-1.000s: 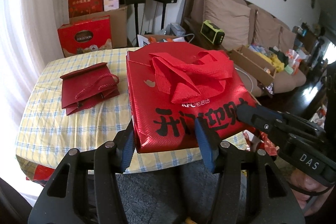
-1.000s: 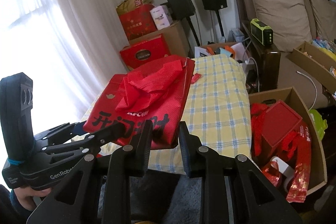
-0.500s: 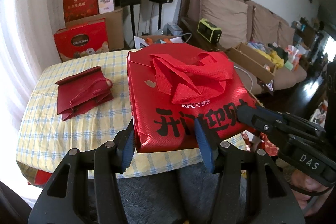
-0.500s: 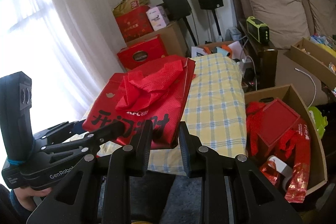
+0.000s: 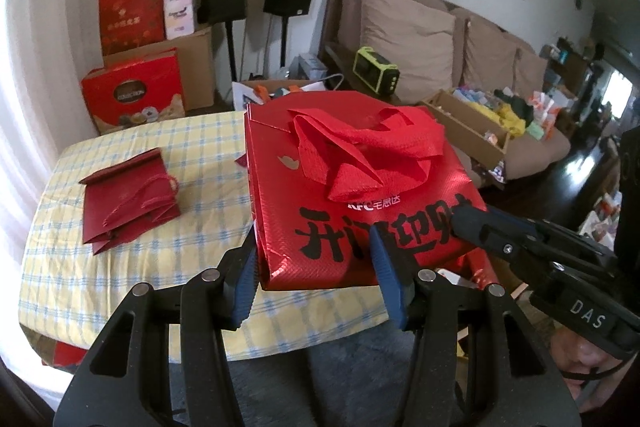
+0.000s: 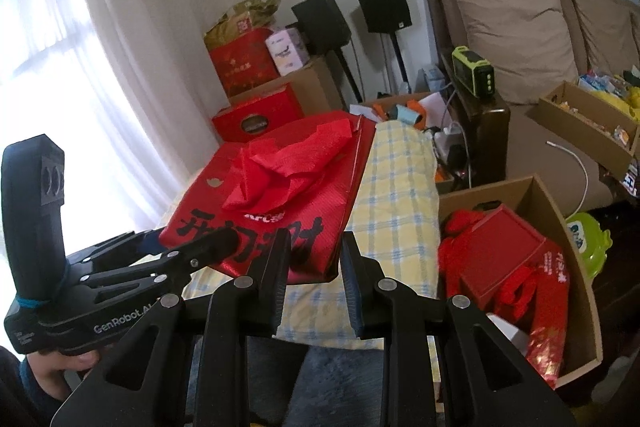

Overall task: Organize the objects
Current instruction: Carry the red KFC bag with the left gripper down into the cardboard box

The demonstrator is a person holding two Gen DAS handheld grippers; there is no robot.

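A large red tote bag (image 5: 352, 187) with black lettering and loose red handles hangs flat, just above the yellow checked table (image 5: 160, 267). Its right side overhangs the table edge. My left gripper (image 5: 316, 279) is shut on the bag's near left corner, with the blue pads either side of the folded edge. My right gripper (image 6: 314, 275) is shut on the near right corner of the bag (image 6: 280, 195). In the right wrist view the left gripper (image 6: 184, 241) reaches in from the left, one finger lying over the lettering. A small dark red paper bag (image 5: 128, 203) lies flat on the table's left part.
An open cardboard box (image 6: 580, 287) holding red bags and a red box stands on the floor right of the table. Beyond are a brown sofa (image 5: 420, 35), another carton (image 5: 464, 123), two speakers on stands, and stacked red gift boxes (image 5: 136, 95). A curtained window lies to the left.
Both grippers have carried the red tote to the right; the table and the small dark red bag have slid left in the left wrist view. The grips are unchanged.
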